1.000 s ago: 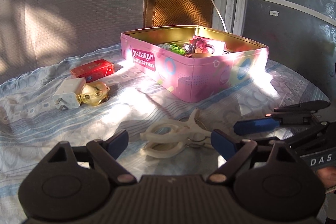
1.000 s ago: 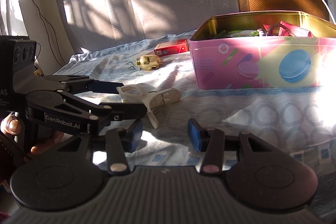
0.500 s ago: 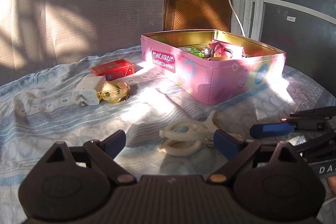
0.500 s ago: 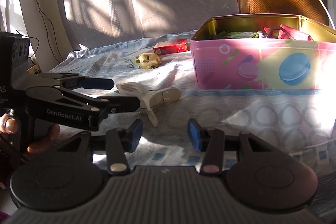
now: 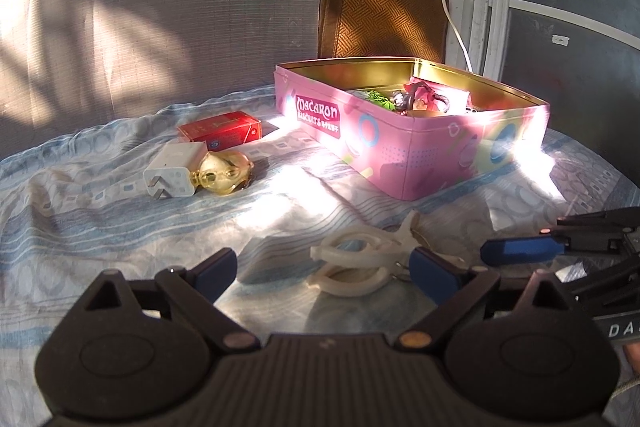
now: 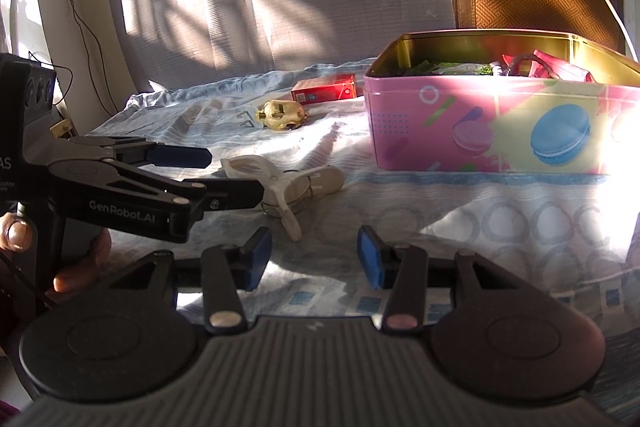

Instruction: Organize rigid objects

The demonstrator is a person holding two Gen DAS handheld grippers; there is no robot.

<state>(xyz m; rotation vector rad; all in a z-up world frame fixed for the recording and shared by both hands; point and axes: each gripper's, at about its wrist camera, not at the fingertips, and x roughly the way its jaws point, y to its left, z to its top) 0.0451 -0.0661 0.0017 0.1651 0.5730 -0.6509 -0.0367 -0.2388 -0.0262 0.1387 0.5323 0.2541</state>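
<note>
A white plastic clip [image 5: 352, 259] [image 6: 288, 183] lies on the blue patterned cloth. My left gripper [image 5: 324, 271] [image 6: 216, 174] is around its near end with the jaws opening. The clip lies by the right pad, and neither pad presses on it. My right gripper [image 6: 313, 259] hovers open over bare cloth just right of the clip, one blue pad [image 5: 520, 247] showing in the left wrist view. Farther back, an open pink macaron tin [image 5: 400, 147] [image 6: 480, 131] holds several small items. Left of it are a red box [image 5: 220, 131] [image 6: 324, 93], a white charger plug [image 5: 174, 169] and a gold bottle [image 5: 226, 167] [image 6: 282, 115].
A brown woven chair back [image 5: 380, 15] stands behind the tin, with a white cable [image 5: 452, 15] hanging beside it. Grey fabric [image 5: 160, 7] covers the wall at the back left. A hand [image 6: 72, 267] holds the left gripper's handle.
The left gripper's fingers have spread wider around the clip. The left wrist view has swung slightly, so the tin and clip sit farther right. The right gripper has kept still.
</note>
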